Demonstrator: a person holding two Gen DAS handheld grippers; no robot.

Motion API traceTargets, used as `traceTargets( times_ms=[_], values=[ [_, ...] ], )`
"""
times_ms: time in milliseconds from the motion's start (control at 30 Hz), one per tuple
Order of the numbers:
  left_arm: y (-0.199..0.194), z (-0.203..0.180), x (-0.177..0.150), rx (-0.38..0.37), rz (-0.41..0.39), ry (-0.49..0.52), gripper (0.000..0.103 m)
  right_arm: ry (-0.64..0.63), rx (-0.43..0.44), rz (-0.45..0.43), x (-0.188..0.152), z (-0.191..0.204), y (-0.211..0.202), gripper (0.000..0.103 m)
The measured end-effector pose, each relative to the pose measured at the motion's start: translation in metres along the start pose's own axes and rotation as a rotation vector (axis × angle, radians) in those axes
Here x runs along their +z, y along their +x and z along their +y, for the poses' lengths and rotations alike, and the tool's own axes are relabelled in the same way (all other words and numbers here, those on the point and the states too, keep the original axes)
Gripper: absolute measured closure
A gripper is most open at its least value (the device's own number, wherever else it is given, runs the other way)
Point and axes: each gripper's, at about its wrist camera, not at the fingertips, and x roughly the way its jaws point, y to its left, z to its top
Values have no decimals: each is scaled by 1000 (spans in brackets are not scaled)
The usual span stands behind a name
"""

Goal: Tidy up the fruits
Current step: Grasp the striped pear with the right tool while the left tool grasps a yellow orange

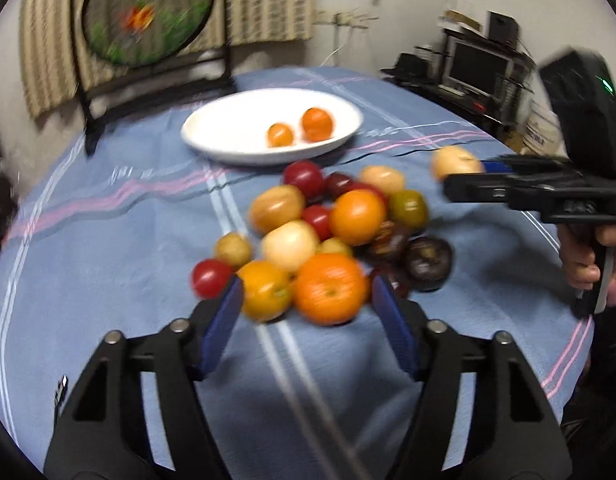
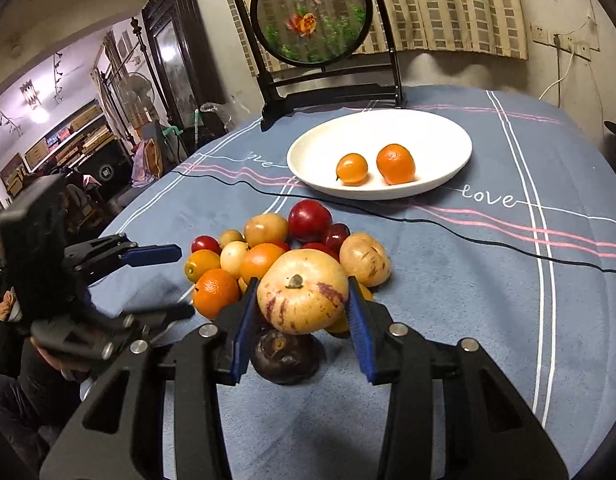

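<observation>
Two oranges (image 2: 373, 164) are seen in the white plate (image 2: 447, 136) on the table (image 2: 487, 300); the fruit pile (image 1: 331, 232) lies just before it; the right tongs (image 2: 302, 310) are closed on a pale melon (image 2: 302, 292) raised above the pile; the left tongs (image 1: 308, 300) are held wide open, empty, at the pile's near edge.

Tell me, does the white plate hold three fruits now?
No, the white plate holds only two orange fruits.
</observation>
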Motion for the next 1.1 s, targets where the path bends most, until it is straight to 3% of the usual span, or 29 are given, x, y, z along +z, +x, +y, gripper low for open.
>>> traceTargets(
  times_ms=[33, 200, 633, 867, 967, 1000, 1033, 1100],
  values=[
    [1, 7, 0, -1, 5, -29, 47, -1, -1, -1, 0, -1, -1, 60],
    [7, 31, -3, -20, 35, -144, 50, -9, -3, 4, -3, 2, 0, 60],
    [18, 41, 2, -42, 65, -207, 51, -14, -11, 8, -4, 4, 1, 60],
    [30, 19, 21, 135, 66, -127, 52, -12, -16, 16, -4, 3, 2, 60],
    [28, 12, 11, 146, 76, -92, 53, -11, -18, 19, -4, 3, 2, 60],
    [26, 14, 8, 147, 83, -102, 58, -13, -17, 19, -4, 3, 2, 60],
    [25, 17, 6, 120, 96, -122, 64, -19, -14, 18, -4, 5, 1, 60],
    [25, 21, 4, 93, 107, -140, 65, -29, -13, 17, -4, 7, 1, 60]
  ],
)
